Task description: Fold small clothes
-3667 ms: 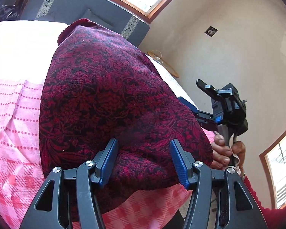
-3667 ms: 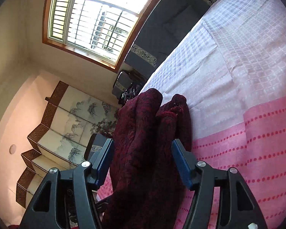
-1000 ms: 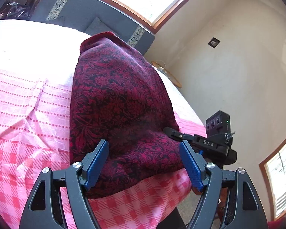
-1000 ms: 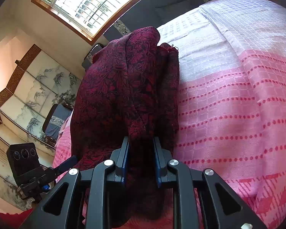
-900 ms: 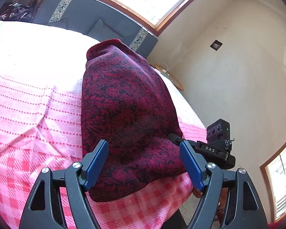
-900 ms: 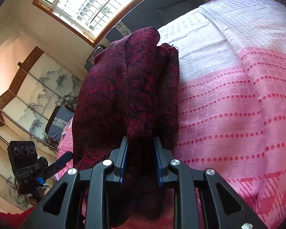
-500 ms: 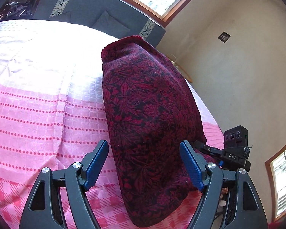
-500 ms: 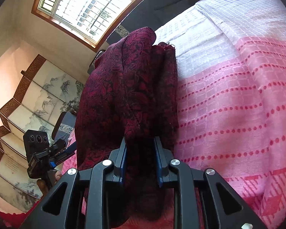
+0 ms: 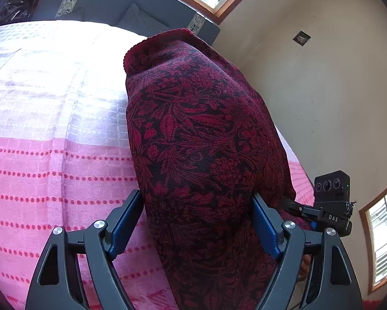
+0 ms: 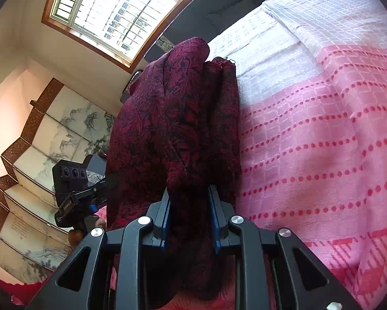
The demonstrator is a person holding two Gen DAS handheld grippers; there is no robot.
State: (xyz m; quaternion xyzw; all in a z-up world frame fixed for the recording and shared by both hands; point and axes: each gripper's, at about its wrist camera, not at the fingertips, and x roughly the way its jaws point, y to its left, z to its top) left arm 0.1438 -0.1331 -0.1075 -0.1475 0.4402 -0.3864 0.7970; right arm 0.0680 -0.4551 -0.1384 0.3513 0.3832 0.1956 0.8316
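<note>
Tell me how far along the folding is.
Partly done: the dark red floral woven garment is doubled into a narrow layered strip on the pink dotted bedspread. The right claw pinches its near end; the left claw is open around it. Further folding remains.

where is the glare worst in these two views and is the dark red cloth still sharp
Left wrist view: the white part of the pink and white checked bedspread is blown out near the top; the dark red floral cloth stays sharp. Right wrist view: the barred window is overexposed; the cloth is shadowed low down, and the edges bend.
</note>
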